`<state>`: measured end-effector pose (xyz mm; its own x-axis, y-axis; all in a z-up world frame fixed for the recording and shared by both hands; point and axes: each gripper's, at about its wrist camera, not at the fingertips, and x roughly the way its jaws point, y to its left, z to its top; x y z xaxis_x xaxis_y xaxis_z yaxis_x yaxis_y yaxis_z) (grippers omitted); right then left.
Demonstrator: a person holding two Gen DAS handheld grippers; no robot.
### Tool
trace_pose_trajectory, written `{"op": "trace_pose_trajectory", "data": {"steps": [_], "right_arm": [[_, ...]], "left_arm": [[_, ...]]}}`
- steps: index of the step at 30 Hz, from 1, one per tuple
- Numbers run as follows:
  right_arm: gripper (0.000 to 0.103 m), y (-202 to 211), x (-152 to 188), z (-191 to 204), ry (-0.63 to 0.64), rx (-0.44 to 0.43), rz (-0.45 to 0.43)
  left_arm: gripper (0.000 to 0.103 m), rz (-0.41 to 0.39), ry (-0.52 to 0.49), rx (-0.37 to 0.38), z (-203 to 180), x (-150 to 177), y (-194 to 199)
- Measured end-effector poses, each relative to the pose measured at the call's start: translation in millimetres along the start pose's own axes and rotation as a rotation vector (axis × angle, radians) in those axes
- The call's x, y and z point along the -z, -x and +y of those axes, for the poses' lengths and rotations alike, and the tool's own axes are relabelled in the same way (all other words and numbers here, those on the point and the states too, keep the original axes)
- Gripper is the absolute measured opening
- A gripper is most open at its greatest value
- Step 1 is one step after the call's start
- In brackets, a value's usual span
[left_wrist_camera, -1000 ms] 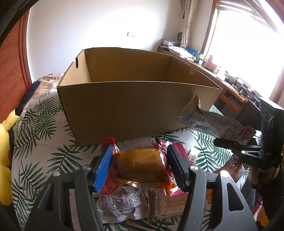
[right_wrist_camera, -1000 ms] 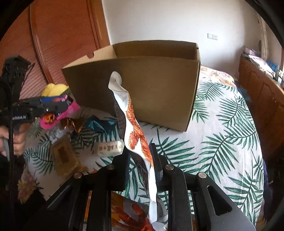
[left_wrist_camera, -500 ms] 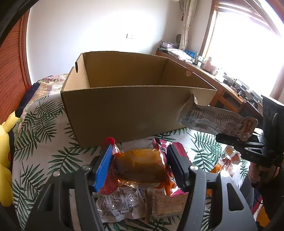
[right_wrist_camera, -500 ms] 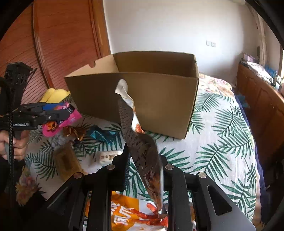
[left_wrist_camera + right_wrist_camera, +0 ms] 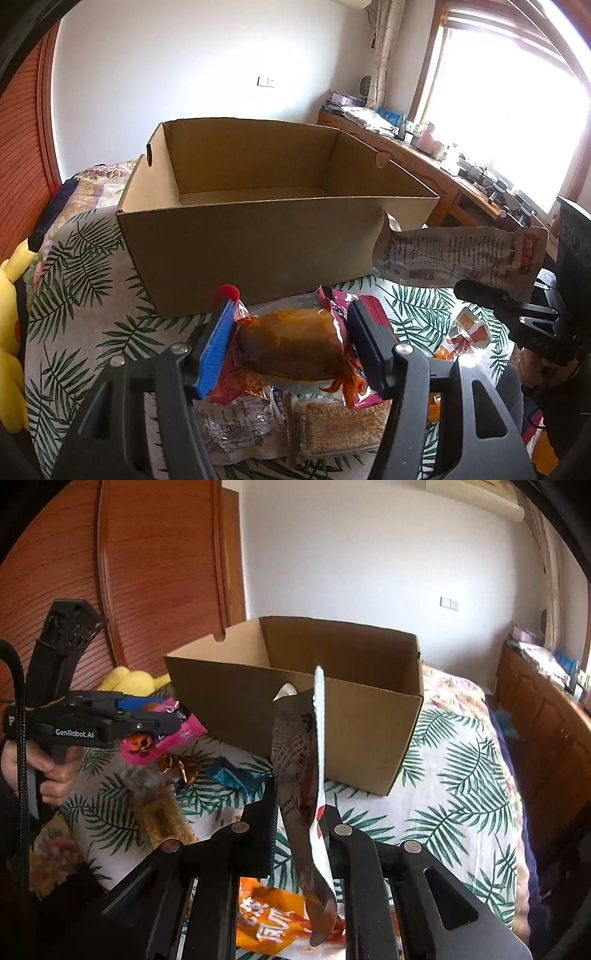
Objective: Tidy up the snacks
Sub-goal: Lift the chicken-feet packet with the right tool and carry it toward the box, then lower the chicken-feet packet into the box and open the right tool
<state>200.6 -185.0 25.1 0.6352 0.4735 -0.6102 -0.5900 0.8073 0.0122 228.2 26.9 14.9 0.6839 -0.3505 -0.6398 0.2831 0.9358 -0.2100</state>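
A cardboard box (image 5: 258,236) stands open-topped on the bed (image 5: 85,280), on its leaf-print cover; from what shows of its inside, no snack lies in it. Both grippers hang in front of its near wall, each with 1 snack.

The left gripper (image 5: 291,339) is clamped on a pink pack (image 5: 295,347) with an orange-brown filling showing through the wrapper; the blue pad presses 1 side and the dark pad the other. It is held above the loose snacks at the bed's near edge (a printed clear packet (image 5: 240,417) and a grainy bar (image 5: 343,424) lie right under it). In the right wrist view the pack's pink end (image 5: 173,734) sticks out past the fingertips, clear of the cover.

The right gripper (image 5: 301,812) has just squeezed its jaws further and is closed tight on a long flat sachet (image 5: 303,775), which stands up on edge between the fingers, its top reaching in front of the box's near wall. From the left wrist view the same sachet (image 5: 458,254) stretches sideways, its free end just beside the box's right front corner.

More snacks lie on the cover: a blue wrapper (image 5: 236,775), a gold one (image 5: 177,768), an orange pouch (image 5: 269,919) under the right gripper. A yellow plush (image 5: 11,295) sits at the bed's left edge.
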Motion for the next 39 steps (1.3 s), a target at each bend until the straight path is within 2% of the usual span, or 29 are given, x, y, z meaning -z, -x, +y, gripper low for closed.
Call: {"op": "trace_pose_trajectory", "data": {"steps": [10, 22, 29, 39], "right_arm": [[0.011, 16, -4, 7, 0.008, -0.016, -0.049], [0.011, 36, -28, 12, 0.047, -0.01, -0.127], [0.011, 26, -51, 6, 0.056, 0.004, -0.153], [0.011, -9, -77, -8, 0.052, 0.029, -0.15]], "left_arm": [[0.061, -0.02, 0.0, 0.01, 0, -3, 8], [0.061, -0.129, -0.037, 0.008, -9, -40, 32], [0.061, -0.177, -0.043, 0.0, -6, -66, 28], [0.061, -0.215, -0.048, -0.035, 6, -96, 5]]}}
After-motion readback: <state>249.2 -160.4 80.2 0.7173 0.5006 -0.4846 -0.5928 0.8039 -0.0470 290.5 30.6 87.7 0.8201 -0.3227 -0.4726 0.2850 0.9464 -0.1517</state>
